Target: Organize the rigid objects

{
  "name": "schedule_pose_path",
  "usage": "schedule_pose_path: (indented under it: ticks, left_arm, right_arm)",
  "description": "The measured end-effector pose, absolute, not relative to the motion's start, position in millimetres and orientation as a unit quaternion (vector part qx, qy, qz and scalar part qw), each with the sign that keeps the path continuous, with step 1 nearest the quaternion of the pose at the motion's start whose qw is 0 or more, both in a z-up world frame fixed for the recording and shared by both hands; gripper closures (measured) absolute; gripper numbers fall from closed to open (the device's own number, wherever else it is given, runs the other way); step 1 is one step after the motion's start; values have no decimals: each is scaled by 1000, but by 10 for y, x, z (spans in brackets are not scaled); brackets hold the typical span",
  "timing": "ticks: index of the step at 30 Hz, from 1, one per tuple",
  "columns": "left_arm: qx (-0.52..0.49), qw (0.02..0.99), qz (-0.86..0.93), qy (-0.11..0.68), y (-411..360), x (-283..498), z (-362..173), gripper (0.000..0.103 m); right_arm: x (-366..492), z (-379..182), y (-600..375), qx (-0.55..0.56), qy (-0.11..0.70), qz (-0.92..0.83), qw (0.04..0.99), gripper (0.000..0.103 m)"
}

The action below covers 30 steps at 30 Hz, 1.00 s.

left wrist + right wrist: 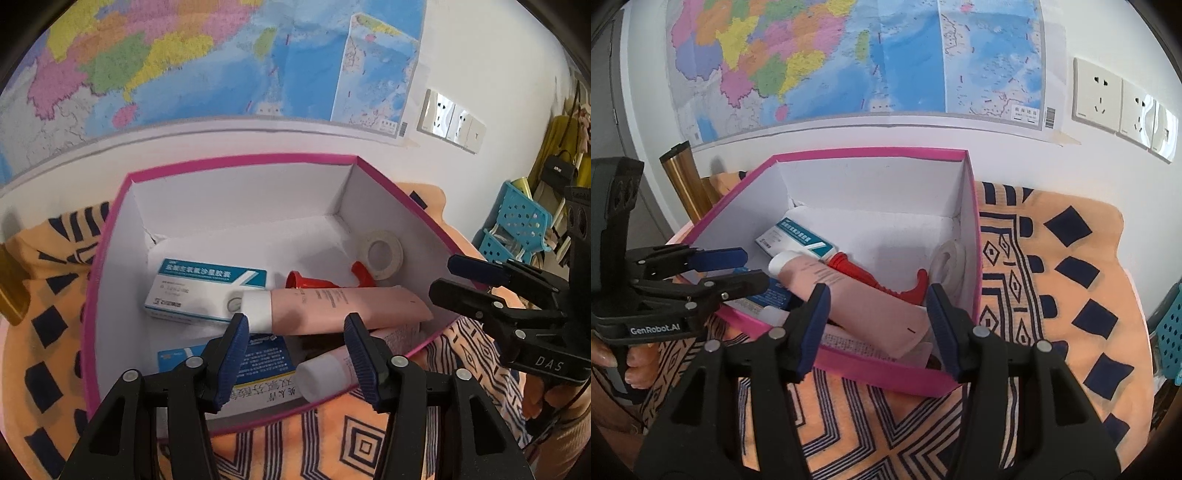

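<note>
Box: the pink-rimmed white cardboard box (236, 206) sits on the orange patterned cloth (1052, 295), already holding everything.
Tube: your pink plastic tube with white cap (332, 306) lies across the medicine cartons (207, 288).
Grippers: left gripper (295, 332) and right gripper (877, 306) released, empty.
Tip: lower straight, avoid the rim.

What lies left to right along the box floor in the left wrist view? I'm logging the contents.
Medicine carton → red clip → tape roll.
</note>
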<state>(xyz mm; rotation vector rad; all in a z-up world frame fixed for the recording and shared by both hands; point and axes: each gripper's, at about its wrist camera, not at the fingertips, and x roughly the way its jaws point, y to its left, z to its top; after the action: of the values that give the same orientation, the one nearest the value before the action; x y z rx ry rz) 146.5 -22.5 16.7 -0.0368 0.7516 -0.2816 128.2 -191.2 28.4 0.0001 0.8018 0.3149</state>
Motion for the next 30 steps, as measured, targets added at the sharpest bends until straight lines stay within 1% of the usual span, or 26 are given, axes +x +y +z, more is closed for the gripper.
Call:
schedule_pose_path:
  ticks: [1, 3, 4, 5, 6, 7, 8, 9, 10, 11, 13, 15, 21, 30]
  left_arm:
    - [-17, 922, -136, 362, -221, 1438, 178, 41]
    - [-17, 927, -136, 348, -212, 1328, 214, 29]
    - [-15, 931, -136, 339, -209, 1257, 233, 25]
    - [-12, 935, -136, 328, -206, 1167, 255, 17]
    - [-11, 938, -135, 320, -200, 1099, 274, 12]
    - [-10, 942, -132, 310, -195, 1010, 294, 9]
    - [-9, 946, -129, 297, -183, 908, 313, 2]
    - [-9, 950, -124, 285, -170, 810, 329, 0]
    - [-9, 953, -118, 278, -158, 750, 338, 0]
    - [-13, 956, -109, 273, -136, 672, 338, 0]
    - [-21, 956, -98, 277, -94, 595, 321, 0]
    - [-23, 955, -79, 285, -55, 547, 268, 0]
    - [-31, 952, -35, 304, 58, 429, 120, 0]
    - [-38, 947, -27, 319, 76, 289, -18, 0]
  right_arm:
    - [1265, 290, -1917, 1, 388, 154, 909, 47]
    - [1206, 310, -1929, 7, 385, 157, 910, 47]
    - [1176, 323, -1932, 10, 382, 161, 910, 47]
    - [1125, 341, -1931, 13, 378, 164, 911, 47]
    - [1048, 367, -1922, 17, 369, 170, 913, 45]
    - [999, 384, -1905, 17, 364, 175, 915, 39]
    - [918, 403, -1882, 15, 354, 180, 918, 35]
    - [827, 418, -1851, 12, 343, 181, 922, 25]
    - [769, 421, -1826, 8, 337, 182, 924, 18]
    - [706, 419, -1796, 5, 331, 183, 926, 15]
    - [596, 392, -1746, -1, 324, 178, 929, 6]
    - [519, 346, -1715, -2, 321, 172, 931, 2]
    - [392, 188, -1663, 4, 333, 161, 929, 2]
    - [276, 44, -1604, 4, 350, 163, 922, 2]
